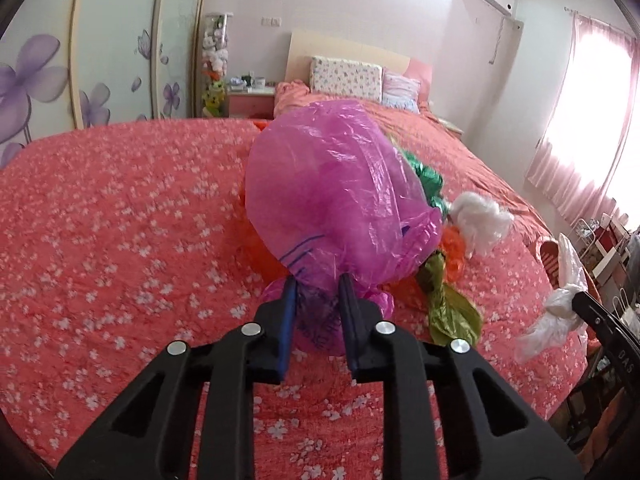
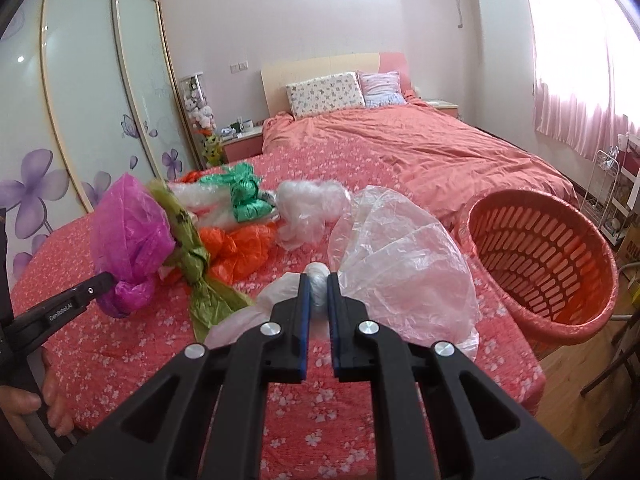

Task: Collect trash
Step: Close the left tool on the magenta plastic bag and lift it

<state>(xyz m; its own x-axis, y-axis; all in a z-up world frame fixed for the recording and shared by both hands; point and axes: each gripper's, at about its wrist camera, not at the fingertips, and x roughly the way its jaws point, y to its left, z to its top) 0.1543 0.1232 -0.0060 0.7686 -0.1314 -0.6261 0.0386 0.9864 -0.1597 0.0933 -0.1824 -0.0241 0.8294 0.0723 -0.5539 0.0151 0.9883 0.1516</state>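
Two knotted plastic bags are gripped at once over the bed (image 2: 120, 344). The magenta bag (image 1: 332, 200) is puffed with air, translucent and crinkled, its long axis running away from the left gripper (image 1: 318, 292), whose fingers (image 1: 289, 300) clamp the twisted knot at its near end. The clear bag (image 2: 404, 256) balloons up and to the right from its knot, pinched between the fingers (image 2: 305, 300) of the right gripper (image 2: 318, 296). Behind them on the floral coral bedspread lie an olive-green bag (image 2: 192, 260) stretched toward the camera, an orange bag (image 2: 236, 248), a green bag (image 2: 244, 196) and a white crumpled bag (image 2: 308, 204). An orange slatted laundry basket (image 2: 548, 264) sits tilted at the bed's right edge.
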